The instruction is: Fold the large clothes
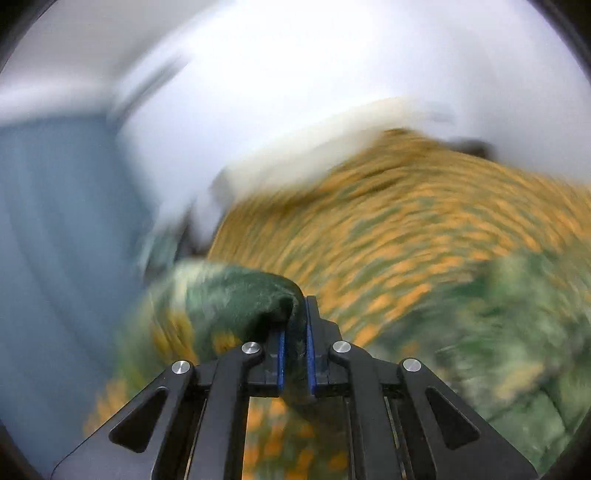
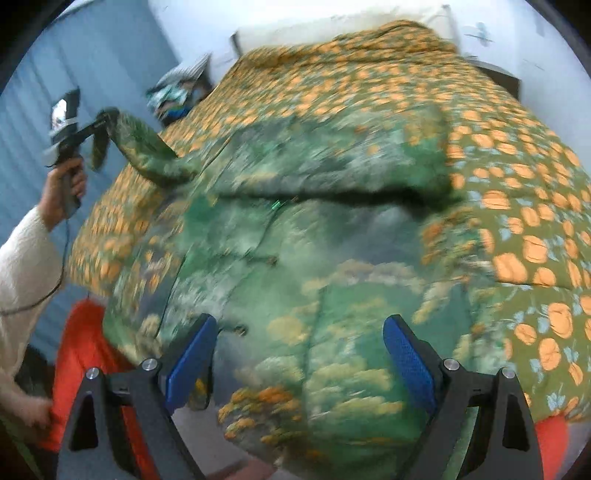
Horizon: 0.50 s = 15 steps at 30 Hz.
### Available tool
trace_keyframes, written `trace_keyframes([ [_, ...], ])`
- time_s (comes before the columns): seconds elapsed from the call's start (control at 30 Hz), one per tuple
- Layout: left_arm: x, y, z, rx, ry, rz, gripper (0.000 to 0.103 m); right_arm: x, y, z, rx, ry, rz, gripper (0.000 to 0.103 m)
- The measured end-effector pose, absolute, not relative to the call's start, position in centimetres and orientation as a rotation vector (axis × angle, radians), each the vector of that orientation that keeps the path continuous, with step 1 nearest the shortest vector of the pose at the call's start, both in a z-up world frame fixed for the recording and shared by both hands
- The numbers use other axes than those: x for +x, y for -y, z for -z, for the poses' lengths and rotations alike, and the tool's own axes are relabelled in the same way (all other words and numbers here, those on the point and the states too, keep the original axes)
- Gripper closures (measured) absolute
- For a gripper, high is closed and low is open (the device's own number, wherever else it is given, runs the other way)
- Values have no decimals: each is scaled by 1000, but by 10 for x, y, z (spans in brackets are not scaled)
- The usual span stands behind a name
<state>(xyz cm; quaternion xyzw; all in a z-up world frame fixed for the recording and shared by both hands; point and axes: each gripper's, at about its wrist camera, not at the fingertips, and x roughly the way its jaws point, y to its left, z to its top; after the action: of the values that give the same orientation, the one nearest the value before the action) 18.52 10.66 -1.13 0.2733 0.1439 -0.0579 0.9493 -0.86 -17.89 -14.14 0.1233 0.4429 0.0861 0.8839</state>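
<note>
A large green garment (image 2: pixel 295 229) with a painted landscape print lies spread on a bed. My left gripper (image 1: pixel 293 314) is shut on the dark green end of its sleeve (image 1: pixel 236 299). In the right wrist view the left gripper (image 2: pixel 99 123) holds that sleeve (image 2: pixel 147 151) lifted up at the far left of the bed. My right gripper (image 2: pixel 299 354) is open and empty, hovering just above the near part of the garment. The left wrist view is blurred by motion.
The bed is covered by an olive quilt with orange pumpkins (image 2: pixel 517 221). A pillow (image 2: pixel 332 26) lies at the headboard. A pile of things (image 2: pixel 177 92) sits beside the bed by a blue wall (image 2: pixel 92 55). Red fabric (image 2: pixel 85 350) hangs at the near left.
</note>
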Motion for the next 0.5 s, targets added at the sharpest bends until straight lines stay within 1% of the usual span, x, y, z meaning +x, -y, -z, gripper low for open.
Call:
trace_keyframes([
  [0.07, 164, -32, 29, 740, -237, 242, 93, -11, 196, 136, 300, -888, -144, 12],
  [0.1, 154, 2, 48, 830, -225, 297, 84, -13, 205, 134, 321, -868, -123, 12],
  [0.13, 146, 28, 67, 900, -226, 341, 71, -16, 212, 131, 335, -854, -107, 12],
  [0.17, 138, 58, 96, 976, -267, 400, 55, -19, 221, 129, 348, -840, -89, 12],
  [0.2, 131, 74, 119, 1020, -310, 434, 21, -23, 228, 127, 360, -829, -70, 12],
  [0.23, 122, 85, 144, 1056, -352, 472, 5, -26, 234, 126, 368, -823, -57, 12],
  [0.3, 108, 89, 175, 1102, -400, 512, 5, -34, 246, 123, 378, -811, -35, 12],
  [0.37, 95, 78, 194, 1107, -487, 529, 5, -43, 257, 121, 376, -799, -7, 12],
  [0.43, 92, 53, 194, 1038, -573, 513, 5, -48, 269, 121, 374, -799, 18, 12],
  [0.5, 96, 19, 178, 895, -665, 485, 4, -47, 279, 125, 379, -810, 29, 12],
])
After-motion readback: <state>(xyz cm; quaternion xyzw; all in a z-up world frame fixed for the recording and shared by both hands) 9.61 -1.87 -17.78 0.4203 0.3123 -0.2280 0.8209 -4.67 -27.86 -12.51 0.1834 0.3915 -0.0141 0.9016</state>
